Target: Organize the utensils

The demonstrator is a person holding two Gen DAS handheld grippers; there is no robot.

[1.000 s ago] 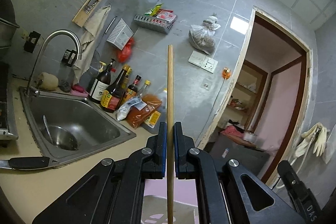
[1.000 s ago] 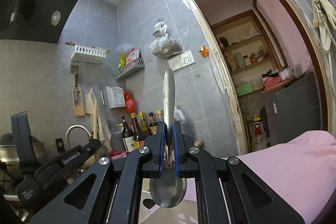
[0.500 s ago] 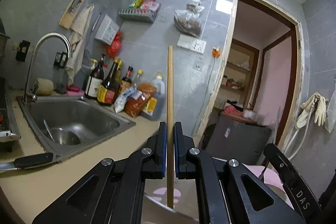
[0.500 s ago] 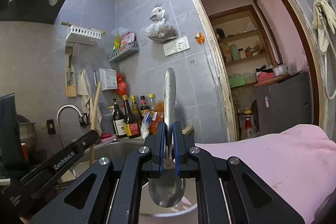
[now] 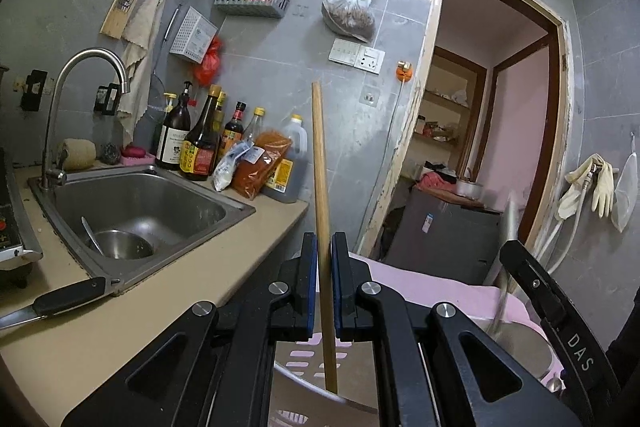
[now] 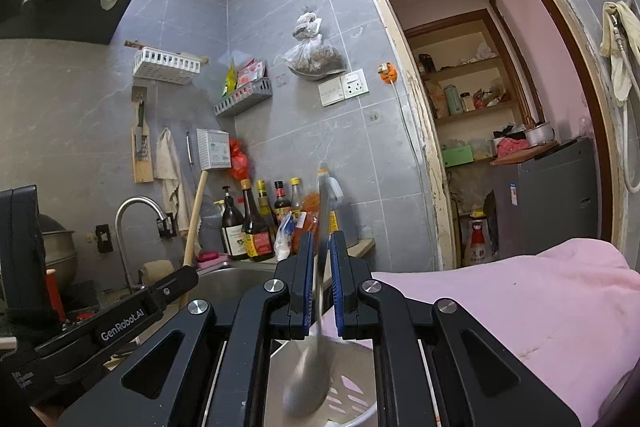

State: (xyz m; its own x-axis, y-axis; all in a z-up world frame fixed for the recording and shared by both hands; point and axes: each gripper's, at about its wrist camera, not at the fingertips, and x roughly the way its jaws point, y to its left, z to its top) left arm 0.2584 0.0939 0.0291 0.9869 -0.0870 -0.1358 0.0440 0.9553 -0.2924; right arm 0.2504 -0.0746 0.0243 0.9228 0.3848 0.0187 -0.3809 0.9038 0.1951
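- A pink cloth [image 6: 520,307] is seen spread at the right, beside the counter [image 5: 152,307].
- A slotted basket [image 5: 304,359] is seen below both grippers.
- A wooden chopstick [image 5: 322,211] is clamped upright by the left gripper [image 5: 323,267], its lower end over the basket.
- A metal spoon [image 6: 316,367], bowl down and blurred, stands between the slightly parted jaws of the right gripper [image 6: 320,267]; a firm grip cannot be told.

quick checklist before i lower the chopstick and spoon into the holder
1. Left gripper grip on the wooden chopstick: ok, pinched between both fingers, nearly upright.
2. Chopstick tip over the pink slotted holder: ok, its lower end hangs just above the rim.
3. Right gripper grip on the metal spoon: cannot tell, the spoon is motion-blurred and tilted, it may be slipping.
4. Spoon bowl over the holder: ok, bowl points down above it.
5. Spacing between the two grippers: ok, apart in both views.
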